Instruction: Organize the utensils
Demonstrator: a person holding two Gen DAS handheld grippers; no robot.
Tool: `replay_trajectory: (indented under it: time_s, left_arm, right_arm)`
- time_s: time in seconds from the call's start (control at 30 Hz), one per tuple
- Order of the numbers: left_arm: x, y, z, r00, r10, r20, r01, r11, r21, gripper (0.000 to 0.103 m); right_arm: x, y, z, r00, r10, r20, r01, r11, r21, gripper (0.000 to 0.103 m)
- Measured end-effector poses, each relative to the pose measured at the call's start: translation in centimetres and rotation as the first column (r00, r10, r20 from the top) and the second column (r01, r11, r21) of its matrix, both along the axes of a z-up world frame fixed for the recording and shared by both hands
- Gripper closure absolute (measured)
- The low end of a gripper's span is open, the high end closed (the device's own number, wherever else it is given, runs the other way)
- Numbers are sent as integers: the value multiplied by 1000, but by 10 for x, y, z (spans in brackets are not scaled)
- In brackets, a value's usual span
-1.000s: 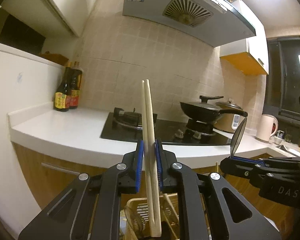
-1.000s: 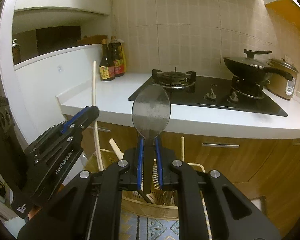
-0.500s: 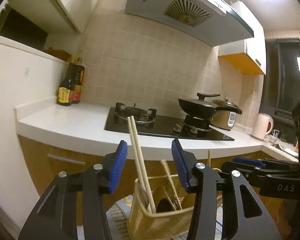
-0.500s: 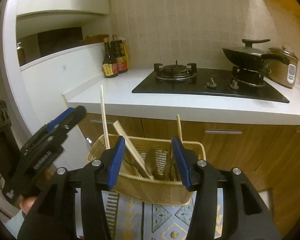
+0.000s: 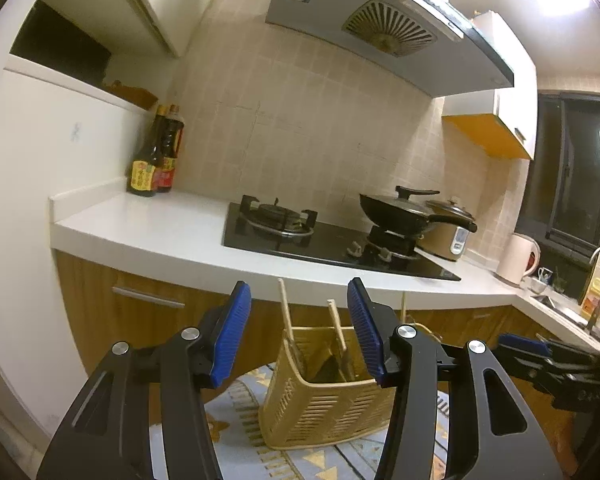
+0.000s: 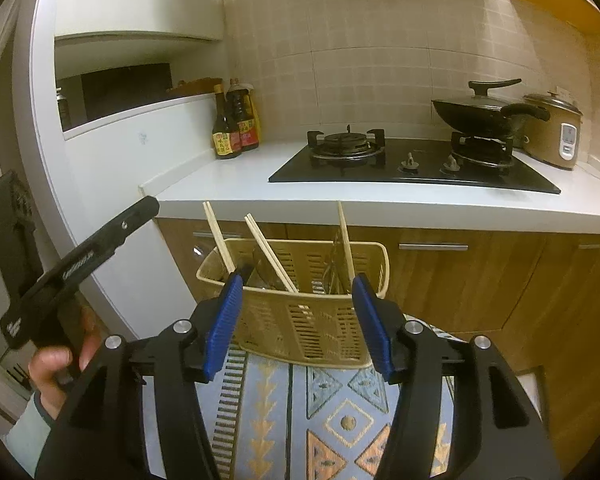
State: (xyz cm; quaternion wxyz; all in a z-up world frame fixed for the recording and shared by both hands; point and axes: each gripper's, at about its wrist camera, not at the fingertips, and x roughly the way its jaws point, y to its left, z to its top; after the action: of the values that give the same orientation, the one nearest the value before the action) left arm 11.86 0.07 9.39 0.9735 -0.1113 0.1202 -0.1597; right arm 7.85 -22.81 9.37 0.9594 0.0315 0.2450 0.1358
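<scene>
Both grippers (left gripper, right gripper) hover spread above basket.

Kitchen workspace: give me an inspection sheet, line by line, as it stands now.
Surface: patterned blue floor mat under the basket; white countertop behind.
Job's things: slotted beige plastic utensil basket upright on the mat, pale wooden chopsticks leaning inside; dark utensils in it, unclear which.
Clutter: two dark sauce bottles, black lidded wok on the black gas hob, tan rice cooker, white kettle.
Grippers: left tongs open, empty; right tongs open, empty, both short of the basket.
Cables: nothing seen.
Surroundings: beige tiled wall, wooden cabinets, range hood.
</scene>
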Motion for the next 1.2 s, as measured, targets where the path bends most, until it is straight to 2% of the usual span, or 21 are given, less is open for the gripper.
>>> replay_trajectory:
  time_s: [0.17, 0.27, 0.37, 0.43, 0.5, 0.53, 0.6, 0.73, 0.83, 1.0, 1.2]
  left_arm:
    - [-3, 10, -7, 999, 14, -51, -16, 999, -30, 54]
    - [-22, 6, -20, 998, 45, -51, -45, 999, -4, 43]
    - [-43, -2, -34, 998, 46, -50, -45, 999, 15, 40]
    - [-56, -11, -45, 997, 57, -49, -55, 998, 39, 38]
    - [-66, -16, -53, 995, 88, -40, -85, 995, 55, 25]
    - [-71, -20, -57, 993, 115, -31, -113, 992, 62, 22]
    - [-78, -23, -64, 987, 159, -15, -158, 985, 74, 21]
    - [-86, -27, -75, 977, 212, -9, -211, 974, 83, 18]
    - [-93, -33, -81, 968, 250, 31, -252, 960, 124, 15]
    - [-101, -51, -92, 964, 255, 73, -265, 940, 215, 11]
    - [-112, -63, -99, 935, 310, 174, -350, 889, 295, 8]
  right_arm:
    - [-10, -8, -10, 1000, 0, -16, 1, 999, 38, 48]
    - [-19, -12, -23, 1000, 8, -6, -8, 998, 65, 45]
    - [-36, -12, -38, 999, -10, 46, 7, 998, 68, 35]
    - [-46, -10, -47, 996, -39, 83, 35, 998, 54, 34]
    - [-52, -9, -53, 992, -61, 108, 56, 998, 42, 33]
    - [-56, -8, -57, 989, -75, 127, 72, 997, 32, 31]
    - [-60, -5, -65, 979, -109, 171, 110, 994, 8, 22]
    - [-62, 0, -79, 962, -153, 227, 162, 986, -24, 14]
    - [-61, 0, -87, 952, -176, 251, 187, 982, -20, 9]
    - [-58, -6, -96, 942, -210, 261, 220, 976, -8, 8]
    - [-54, -13, -104, 940, -224, 259, 236, 971, -18, 8]
